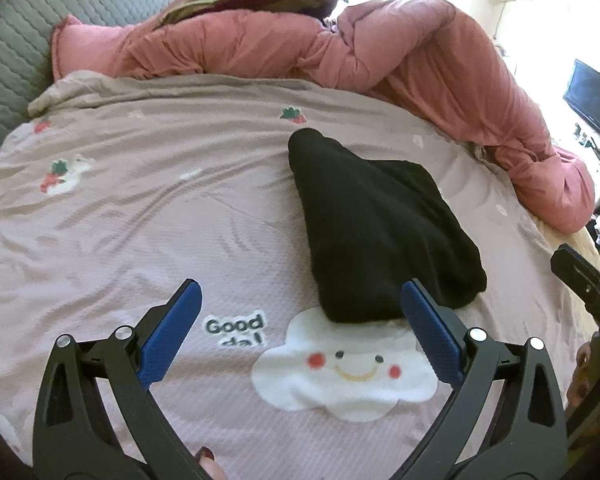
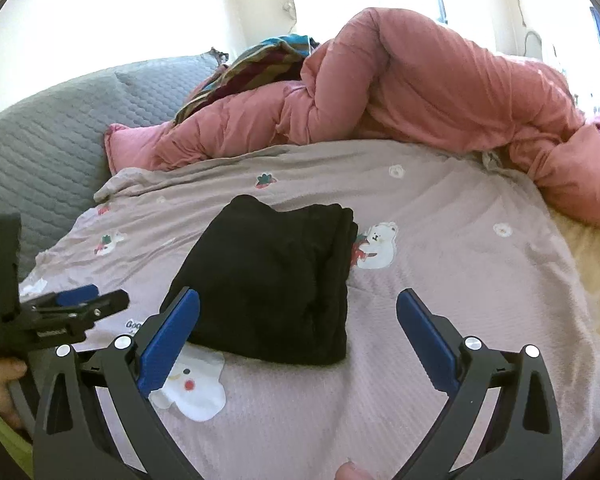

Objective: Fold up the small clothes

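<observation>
Both tools are up off the bed and you're carrying nothing. Your left gripper (image 1: 300, 304) has its blue fingers (image 1: 172, 332) spread wide, with only the bedspread between them. Same on the right gripper (image 2: 298, 312): fingers wide, empty, with the near left corner of the garment just behind its left finger.

The black garment (image 1: 376, 232) lies folded on the bed, a compact wedge with a narrow rounded end pointing toward the pink duvet (image 1: 420, 56) and a broader thick end nearest you. From the right wrist view you can see stacked layers along its far right edge, so I'd judge this fold is essentially done.

If you tidy it, come in low and flat at the thick near edge, pinch all layers together, and don't drag: that fabric looks soft, matte and a bit fleecy, so it will likely cling to the bedspread and pull the layers askew. Watch the pointed end; it may want to spring open.

The bedspread (image 1: 140, 200) under it is a dusty pink-grey waffle weave, lightly rippled, printed with a smiling cloud (image 1: 344, 364) just in front of the garment. A quilted grey headboard (image 2: 40, 152) sits off to the left.
</observation>
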